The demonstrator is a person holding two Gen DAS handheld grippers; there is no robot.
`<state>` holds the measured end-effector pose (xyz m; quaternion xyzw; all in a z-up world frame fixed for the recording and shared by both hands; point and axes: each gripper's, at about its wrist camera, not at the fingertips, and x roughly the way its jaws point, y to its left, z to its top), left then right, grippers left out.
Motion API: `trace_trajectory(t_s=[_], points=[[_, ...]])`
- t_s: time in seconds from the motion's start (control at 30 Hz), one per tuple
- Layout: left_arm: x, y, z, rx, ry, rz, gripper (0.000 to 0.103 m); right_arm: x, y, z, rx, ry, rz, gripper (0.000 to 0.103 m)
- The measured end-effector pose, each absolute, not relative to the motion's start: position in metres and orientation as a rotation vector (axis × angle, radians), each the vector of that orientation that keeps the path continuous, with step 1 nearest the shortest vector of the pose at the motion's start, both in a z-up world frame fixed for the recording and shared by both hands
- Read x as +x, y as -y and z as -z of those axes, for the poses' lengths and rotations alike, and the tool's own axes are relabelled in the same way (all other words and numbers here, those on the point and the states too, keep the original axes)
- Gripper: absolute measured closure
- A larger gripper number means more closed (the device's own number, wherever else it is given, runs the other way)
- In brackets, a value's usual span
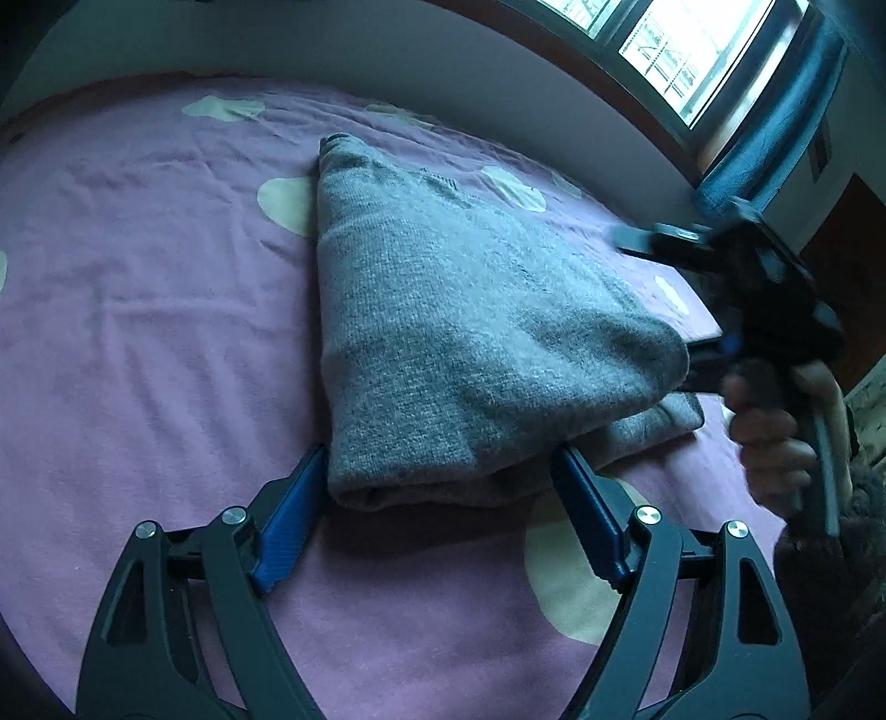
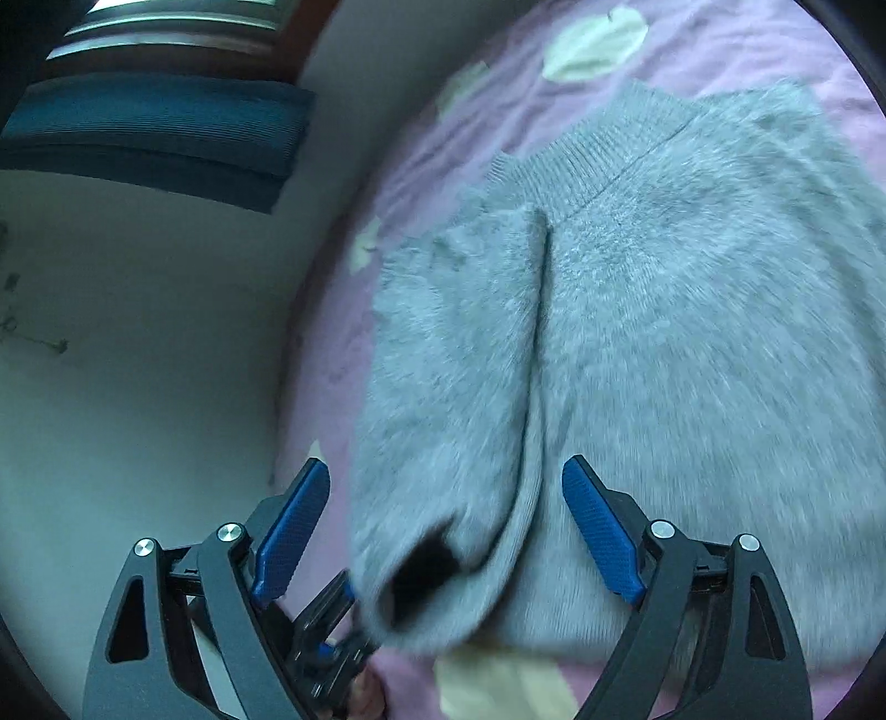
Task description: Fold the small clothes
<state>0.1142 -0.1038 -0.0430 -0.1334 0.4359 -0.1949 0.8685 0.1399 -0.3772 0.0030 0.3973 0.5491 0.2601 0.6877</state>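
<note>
Pink bedding with pale blotches covers the bed (image 1: 138, 332) that carries the work, and a grey wall and a bright window (image 1: 681, 50) close the room at about 1 o'clock in the left wrist view.

Nearest in that view, the left gripper (image 1: 437, 487) stands with its jaws spread wide, the blue pads (image 1: 290, 526) flanking the near folded edge of the grey knitted sweater (image 1: 443, 332) without pinching it. The sweater lies on the bed from the centre out toward 12 o'clock, already doubled into a thick wedge with a thinner layer poking out underneath at 4 o'clock.

At 3 o'clock the right gripper (image 1: 703, 360) reaches in at the sweater's right-hand corner, held by a hand (image 1: 775, 432); whether it pinches cloth there cannot be told from this side. Its own camera shows the jaws apart, a sleeve (image 2: 454, 387) running from 6 o'clock up the middle between the pads, cuff opening dark at the bottom, and the ribbed hem (image 2: 581, 160) farther off toward 12 o'clock.

This looks like a mid-fold stage: body doubled, sleeve not yet tidied. The next move probably calls for closing on the sleeve or the loose lower layer and laying it squarely over the bundle, lifting little so the soft knit does not slump.
</note>
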Motion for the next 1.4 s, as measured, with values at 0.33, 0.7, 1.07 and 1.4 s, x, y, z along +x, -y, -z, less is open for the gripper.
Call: trace_trajectory(t_s=[0.33, 0.7, 1.07, 1.4], points=[[0.114, 0.106, 0.042, -0.270, -0.915, 0.409, 0.017, 0.177, 0.358, 0.002, 0.874, -1.209, -0.620, 0.032], [0.114, 0.111, 0.036, -0.253, -0.916, 0.393, 0.017, 0.205, 0.342, -0.003, 0.827, -1.172, -0.570, 0.093], [0.125, 0.122, 0.037, -0.193, -0.925, 0.308, 0.017, 0.208, 0.407, -0.050, 0.758, -1.038, -0.493, 0.094], [0.130, 0.123, 0.042, -0.166, -0.932, 0.316, 0.012, 0.192, 0.472, 0.036, 0.902, -1.130, -0.397, 0.094]])
